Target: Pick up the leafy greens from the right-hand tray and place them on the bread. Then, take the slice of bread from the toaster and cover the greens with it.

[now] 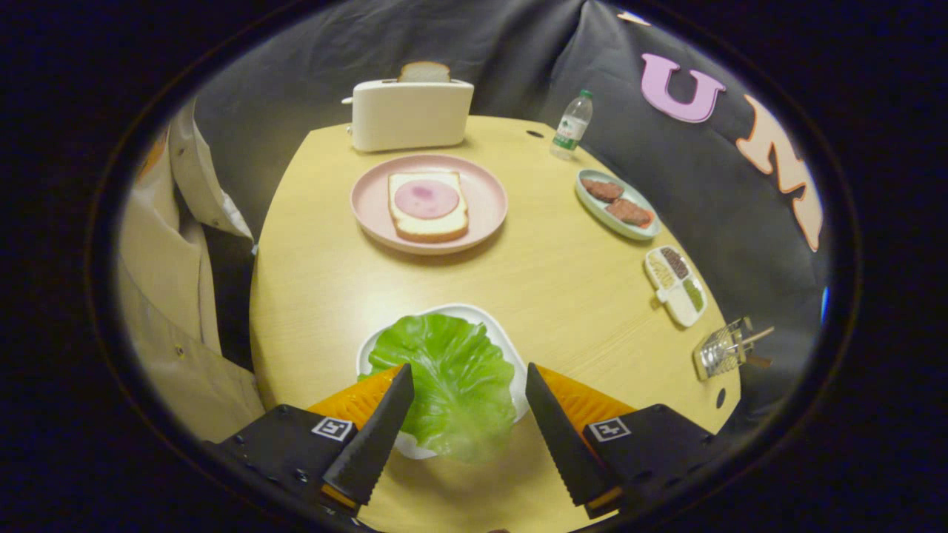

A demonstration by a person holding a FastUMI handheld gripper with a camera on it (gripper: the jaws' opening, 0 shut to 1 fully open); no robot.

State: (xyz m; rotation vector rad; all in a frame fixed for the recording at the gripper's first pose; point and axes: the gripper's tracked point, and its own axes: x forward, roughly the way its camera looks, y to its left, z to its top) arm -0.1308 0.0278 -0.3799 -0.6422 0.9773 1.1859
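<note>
My gripper (pixel 468 385) hangs with its jaws spread apart, the lettuce leaf (pixel 444 377) lying between them on a white tray (pixel 495 326) at the table's (pixel 563 281) near edge (neither finger touches it). Mid-table, a pink plate (pixel 485 196) carries bread (pixel 428 226) topped with ham (pixel 426 198). At the far edge, a toaster (pixel 411 115) holds another slice (pixel 424 72).

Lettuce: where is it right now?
In the gripper view the lettuce lies on the white tray at the table's near edge, between the open gripper's fingers, untouched; the pink plate with bread sits beyond.
</note>
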